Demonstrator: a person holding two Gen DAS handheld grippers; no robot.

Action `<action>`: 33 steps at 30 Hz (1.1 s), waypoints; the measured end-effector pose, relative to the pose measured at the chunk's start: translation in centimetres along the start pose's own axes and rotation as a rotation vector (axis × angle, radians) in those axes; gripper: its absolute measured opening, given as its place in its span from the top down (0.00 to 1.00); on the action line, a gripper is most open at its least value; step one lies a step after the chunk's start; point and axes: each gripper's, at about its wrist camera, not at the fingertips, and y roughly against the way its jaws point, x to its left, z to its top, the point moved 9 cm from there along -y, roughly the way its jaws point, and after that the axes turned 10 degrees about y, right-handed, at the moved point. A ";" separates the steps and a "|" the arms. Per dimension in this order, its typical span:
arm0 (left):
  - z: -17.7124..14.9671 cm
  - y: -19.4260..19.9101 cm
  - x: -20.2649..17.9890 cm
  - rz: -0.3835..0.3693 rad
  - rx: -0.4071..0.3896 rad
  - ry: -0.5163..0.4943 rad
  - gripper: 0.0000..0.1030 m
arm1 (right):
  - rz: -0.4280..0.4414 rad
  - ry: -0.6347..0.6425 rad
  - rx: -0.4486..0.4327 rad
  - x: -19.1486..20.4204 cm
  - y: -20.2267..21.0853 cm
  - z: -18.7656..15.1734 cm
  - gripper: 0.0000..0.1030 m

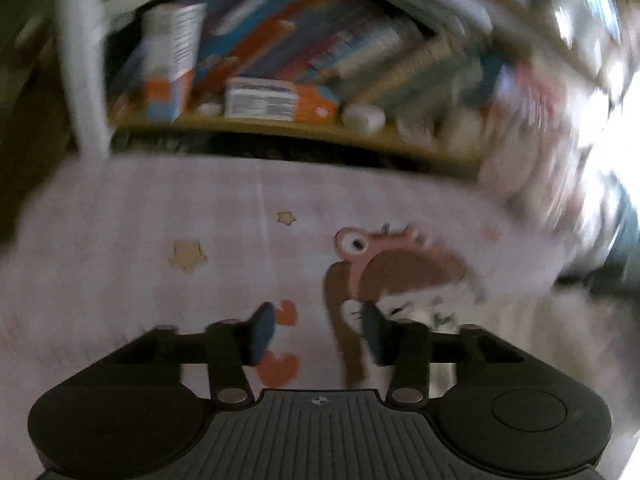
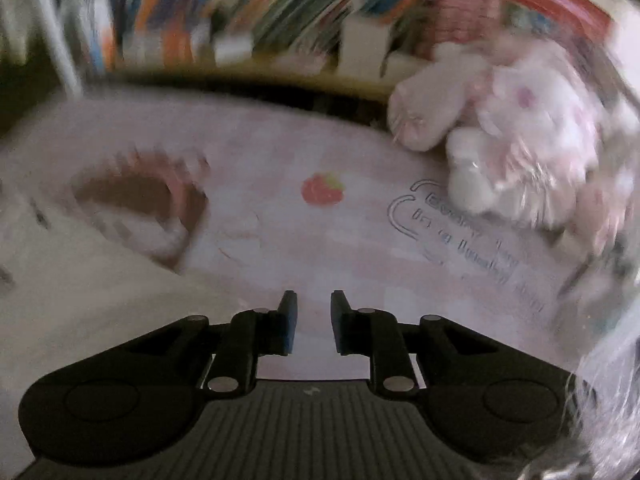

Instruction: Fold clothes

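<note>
Left wrist view: both grippers hang over pale pink printed fabric on a bed.

Left gripper (image 1: 318,330) has its jaws apart, nothing between them, above the cartoon print (image 1: 400,268) on the fabric (image 1: 160,208), which fills the frame from 9 to 3 o'clock. Right gripper (image 2: 313,322) shows a narrow empty gap; a plush toy (image 2: 512,132) lies at 2 o'clock, a bookshelf (image 2: 240,12) at 12.

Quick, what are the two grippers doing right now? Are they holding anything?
Left gripper: open, holding nothing, above the pale pink cartoon-printed fabric.
Right gripper: open a little, nothing between its blue pads, over the same fabric.
</note>
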 end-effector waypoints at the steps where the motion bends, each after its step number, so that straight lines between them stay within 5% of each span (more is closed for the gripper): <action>1: -0.4 0.6 0.3 -0.042 -0.017 0.060 0.59 | 0.052 -0.080 -0.036 0.0 1.2 -0.3 0.82; 5: -3.4 0.6 0.7 -0.107 -0.006 0.211 0.59 | 0.234 -0.308 -0.049 2.3 3.0 -2.6 0.77; 8: -5.0 0.1 0.5 -0.117 0.010 0.249 0.59 | 0.290 -0.400 -0.003 4.7 2.6 -5.1 0.77; 16: -5.2 -0.5 -1.2 -0.150 -0.013 0.303 0.68 | 0.215 -0.515 -0.008 5.4 1.3 -7.1 0.77; 17: -5.0 -0.2 -1.8 -0.167 -0.016 0.296 0.72 | 0.217 -0.518 -0.012 5.3 1.4 -7.0 0.77; 18: -4.9 -0.1 -2.4 -0.182 -0.010 0.284 0.92 | 0.218 -0.522 -0.015 5.2 1.5 -7.0 0.77; 19: -4.7 0.1 -2.6 -0.200 -0.023 0.299 0.98 | 0.223 -0.522 -0.021 5.3 1.7 -7.1 0.77; 22: -4.3 0.8 -2.7 -0.249 -0.066 0.375 0.98 | 0.253 -0.514 -0.030 5.6 2.0 -7.1 0.76; 25: -5.1 -0.9 -0.6 -0.207 -0.010 0.487 0.98 | 0.267 -0.492 -0.038 6.2 2.1 -7.1 0.75; 33: -5.8 -2.0 0.4 -0.190 0.044 0.512 0.89 | 0.228 -0.424 -0.063 7.3 2.5 -6.8 0.75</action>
